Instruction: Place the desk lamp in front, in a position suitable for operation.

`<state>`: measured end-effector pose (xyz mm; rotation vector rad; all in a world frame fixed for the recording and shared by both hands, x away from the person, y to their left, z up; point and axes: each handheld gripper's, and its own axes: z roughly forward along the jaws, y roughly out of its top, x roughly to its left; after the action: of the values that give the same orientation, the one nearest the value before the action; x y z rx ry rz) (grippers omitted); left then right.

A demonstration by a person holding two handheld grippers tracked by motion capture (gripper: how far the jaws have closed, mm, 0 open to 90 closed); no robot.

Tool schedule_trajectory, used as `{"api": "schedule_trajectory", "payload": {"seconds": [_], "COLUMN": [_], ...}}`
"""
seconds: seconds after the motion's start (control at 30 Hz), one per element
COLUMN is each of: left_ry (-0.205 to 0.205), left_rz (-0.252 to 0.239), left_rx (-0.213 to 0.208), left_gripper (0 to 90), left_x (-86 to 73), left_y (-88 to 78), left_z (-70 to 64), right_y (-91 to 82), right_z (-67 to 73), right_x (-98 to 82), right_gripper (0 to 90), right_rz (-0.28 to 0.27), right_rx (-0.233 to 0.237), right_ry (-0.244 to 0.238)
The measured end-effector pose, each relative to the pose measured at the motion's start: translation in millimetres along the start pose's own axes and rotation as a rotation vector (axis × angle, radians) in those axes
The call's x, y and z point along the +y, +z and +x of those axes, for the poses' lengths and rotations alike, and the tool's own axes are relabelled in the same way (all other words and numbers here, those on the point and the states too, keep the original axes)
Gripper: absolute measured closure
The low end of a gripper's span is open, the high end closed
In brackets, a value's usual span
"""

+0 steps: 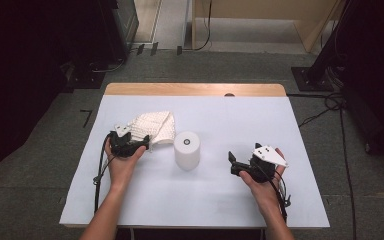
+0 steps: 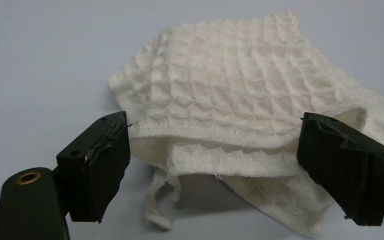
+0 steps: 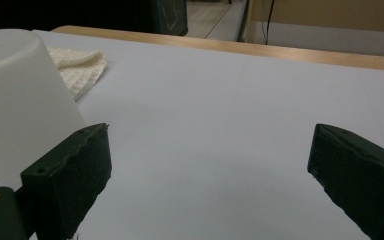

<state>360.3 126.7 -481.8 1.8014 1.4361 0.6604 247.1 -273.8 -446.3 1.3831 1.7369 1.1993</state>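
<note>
Two black two-jaw grippers are working over the pale grey-white table top (image 1: 205,200), and from the high view the left gripper (image 1: 141,141) is sitting right at the near corner of the crumpled cream waffle-weave cloth (image 1: 156,126), while the right gripper (image 1: 232,161) is hanging well apart from it, on the far side of the white upright cylinder (image 1: 187,149) that is standing between the two hands. The cloth is lying just ahead of the left jaws, toward the far edge of the table, with its long side running up and to the right toward the cylinder, so the left hand is plainly the nearer one. Looking along the left gripper (image 2: 215,160), the jaws are standing wide apart with the cloth (image 2: 230,95) directly in front; its folded hem is lying across the gap between the pads, which are not pressing on it, and a loose loop is dangling down at the near edge. I am judging that a short push forward would bring that hem between the pads. Looking along the right gripper (image 3: 210,170), the jaws are also standing wide apart over bare table with nothing between them; the cylinder (image 3: 20,100) is rising just beside the left-hand pad, and the cloth (image 3: 80,67) is peeking out behind it.
</note>
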Motion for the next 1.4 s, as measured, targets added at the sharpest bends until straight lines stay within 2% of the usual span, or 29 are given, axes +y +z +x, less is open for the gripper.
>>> {"api": "schedule_trajectory", "payload": {"seconds": [0.07,0.13,0.17,0.2,0.23,0.27,0.3,0.33,0.37,0.4,0.43,0.47,0.5,0.53,0.63,0.67,0.7,0.77,0.87,0.97,1.17,1.27,1.3,1.4], "left_ry": [0.016,0.038,0.056,0.079,0.090,0.086,0.079,0.069,0.070,0.075,0.078,0.081,0.080,0.083,0.093,0.087,0.087,0.064,0.049,0.072,0.086,0.084,0.084,0.094], "left_rz": [0.011,0.035,0.059,0.100,0.119,0.121,0.125,0.130,0.133,0.130,0.126,0.125,0.121,0.118,0.087,0.054,0.054,-0.001,-0.059,-0.101,-0.181,-0.209,-0.209,-0.225], "left_rx": [0.016,0.005,-0.004,-0.006,-0.006,-0.013,-0.027,-0.039,-0.040,-0.037,-0.033,-0.035,-0.051,-0.064,-0.080,-0.087,-0.087,-0.108,-0.140,-0.159,-0.186,-0.206,-0.206,-0.208], "left_gripper": [14.4,15.8,20.0,26.2,30.2,36.1,47.9,52.9,52.9,58.8,75.5,81.5,81.5,86.1,88.0,88.4,88.4,88.5,88.7,88.7,88.8,88.8,88.7,88.7], "left_x": [0.1,1.8,2.1,2.1,1.6,1.3,1.2,1.3,1.3,1.3,1.1,0.9,0.8,1.0,1.5,4.6,4.6,10.7,18.9,25.9,37.9,35.0,35.0,25.8], "left_y": [2.2,5.0,7.1,10.9,12.9,13.5,13.6,13.8,13.8,13.4,13.4,13.3,12.8,11.5,6.4,-1.1,-1.1,-13.1,-30.0,-44.4,-76.2,-97.8,-97.8,-115.2], "left_z": [-3.4,-7.0,-8.8,-11.2,-12.0,-12.1,-11.1,-10.1,-9.3,-9.5,-9.8,-9.8,-8.9,-8.0,-7.8,-7.8,-7.8,-6.7,-5.5,-7.7,-12.2,-12.4,-12.4,-14.3], "right_y": [0.1,1.0,1.3,2.3,2.8,3.3,3.5,3.8,3.8,3.9,4.4,4.7,4.7,5.0,5.7,5.2,5.2,4.7,3.5,2.1,0.5,-0.1,-0.1,0.3], "right_z": [0.1,-0.4,0.0,-0.1,0.6,1.4,1.8,2.4,2.4,2.7,2.9,3.4,3.4,3.7,4.9,7.4,7.4,9.1,11.5,14.8,23.2,24.7,24.7,25.2], "right_x": [-0.2,-1.0,-1.4,-2.0,-2.6,-3.0,-3.2,-3.6,-3.6,-3.8,-4.3,-4.7,-4.7,-5.0,-5.3,-4.4,-4.4,-3.2,-1.4,0.5,3.1,3.0,3.0,2.4], "right_gripper": [3.8,3.9,3.9,3.9,3.9,3.9,3.9,4.0,4.0,4.1,4.3,4.5,4.5,4.7,6.1,6.7,6.7,6.9,7.5,8.9,9.2,9.2,9.2,9.2], "right_rz": [0.001,0.000,0.004,0.004,0.011,0.014,0.013,0.014,0.014,0.015,0.019,0.020,0.020,0.023,0.029,0.032,0.032,0.025,0.016,0.008,0.000,0.003,0.003,0.002], "right_rx": [0.000,0.001,0.002,0.000,0.001,0.003,0.002,0.003,0.003,0.001,-0.002,-0.002,-0.002,0.000,0.008,0.016,0.016,0.021,0.028,0.041,0.063,0.066,0.066,0.065], "right_ry": [0.002,0.003,0.008,-0.001,-0.001,0.001,0.001,-0.006,-0.006,-0.007,-0.010,-0.007,-0.007,-0.007,-0.014,-0.013,-0.013,-0.021,-0.024,-0.027,-0.032,-0.036,-0.036,-0.042]}}
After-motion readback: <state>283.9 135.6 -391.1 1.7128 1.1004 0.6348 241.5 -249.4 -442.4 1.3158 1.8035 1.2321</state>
